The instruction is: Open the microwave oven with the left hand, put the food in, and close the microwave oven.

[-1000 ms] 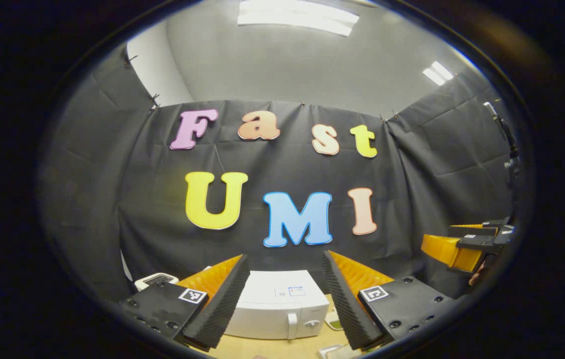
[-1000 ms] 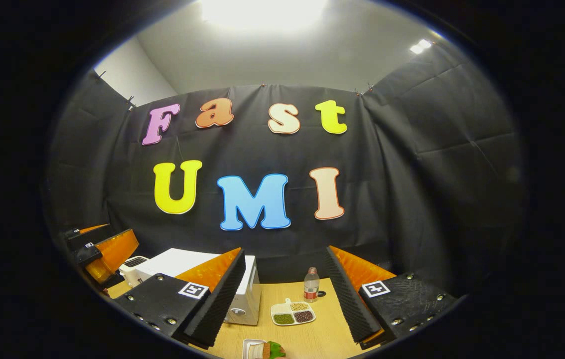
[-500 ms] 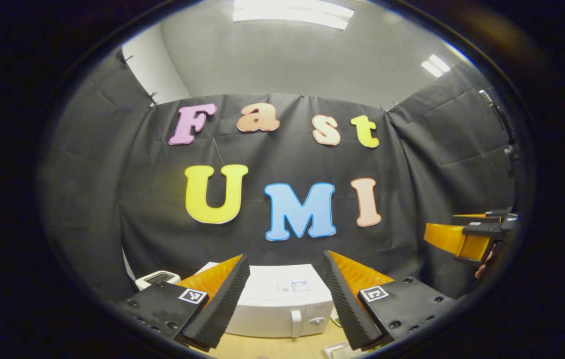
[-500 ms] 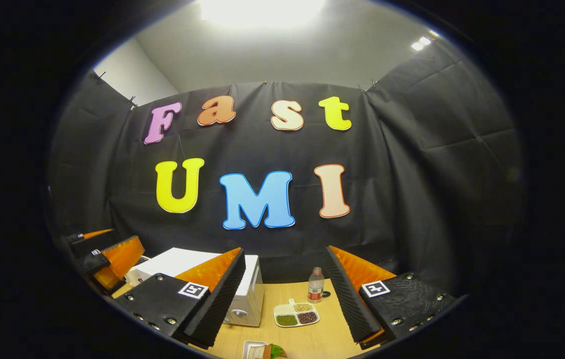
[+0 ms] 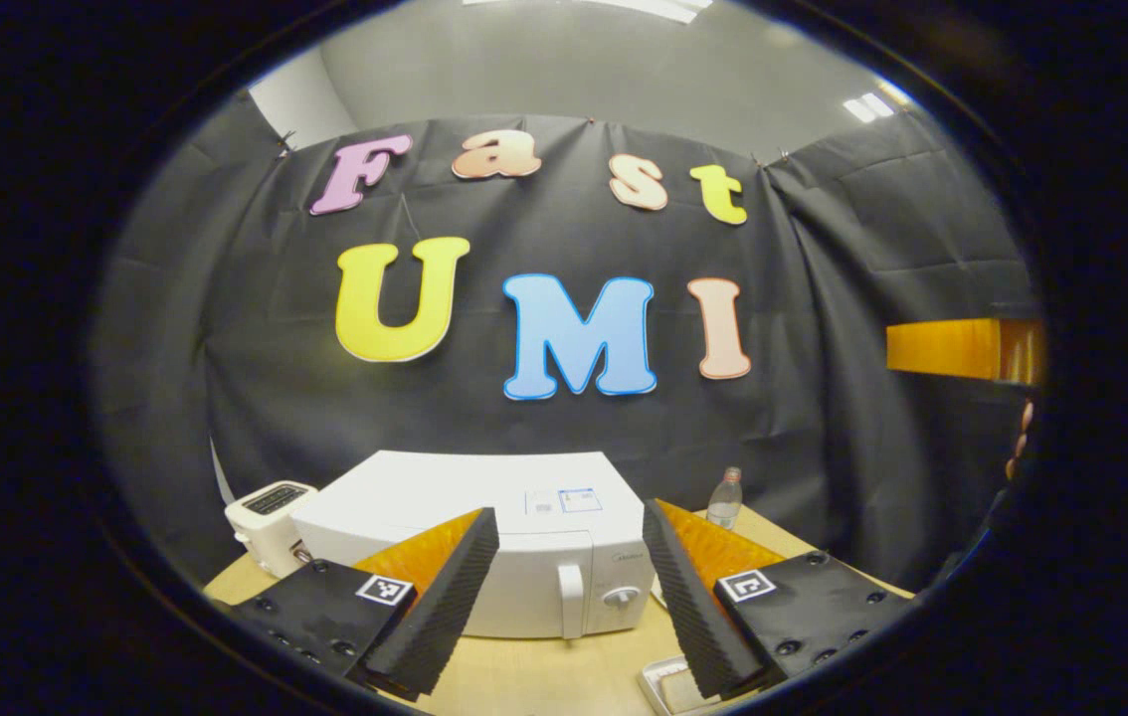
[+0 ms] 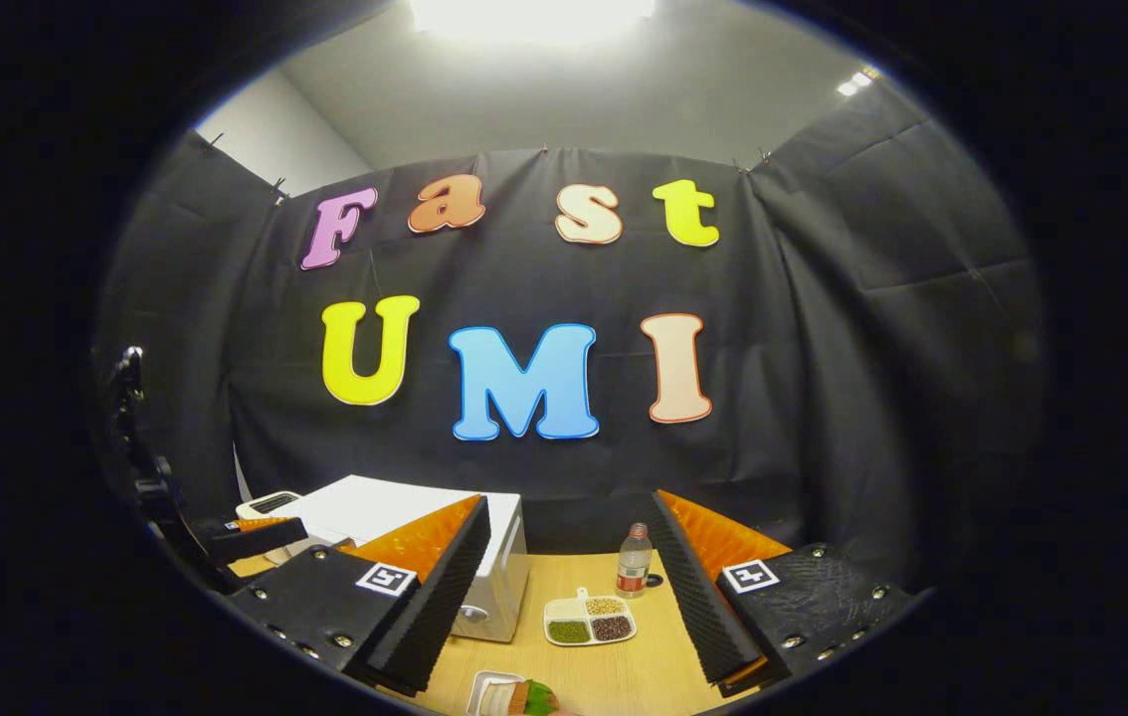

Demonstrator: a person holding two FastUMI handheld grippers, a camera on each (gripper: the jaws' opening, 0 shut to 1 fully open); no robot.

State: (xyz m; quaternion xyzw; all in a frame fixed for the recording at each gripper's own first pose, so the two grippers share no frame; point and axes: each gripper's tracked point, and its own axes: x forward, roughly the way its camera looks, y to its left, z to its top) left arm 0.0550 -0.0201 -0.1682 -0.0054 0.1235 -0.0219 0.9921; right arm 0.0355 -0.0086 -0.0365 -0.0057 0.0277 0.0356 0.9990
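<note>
1. I have the left claw (image 5: 569, 557) open, its fingers spread wide with nothing between them, and aimed straight at the microwave (image 5: 484, 517); I judge that pose fits the opening step, since the task gives the door to this hand

2. The microwave sits on the wooden surface (image 5: 544, 676) at about 6 o'clock in the left gripper view, door shut, with its upright door handle (image 5: 572, 600) framed between my two fingers and a round knob (image 5: 619, 597) just beside it at 3 o'clock from the handle. That is why I keep the gap wide: it has to straddle the handle

3. The right claw (image 6: 569, 572) is also open and holds nothing. It hangs back, I think, because it is waiting for the door before it fetches the food

4. The food (image 6: 529, 698) lies at 6 o'clock in the right gripper view, at the very bottom edge, on a small white dish (image 6: 489, 688); it is too cut off to name

5. A compartment tray of beans (image 6: 589, 622) and a bottle (image 6: 634, 569) stand between the right fingers, well apart from the microwave door's swing as far as I can judge

6. A toaster (image 5: 268, 509) stands at 9 o'clock of the microwave
</note>
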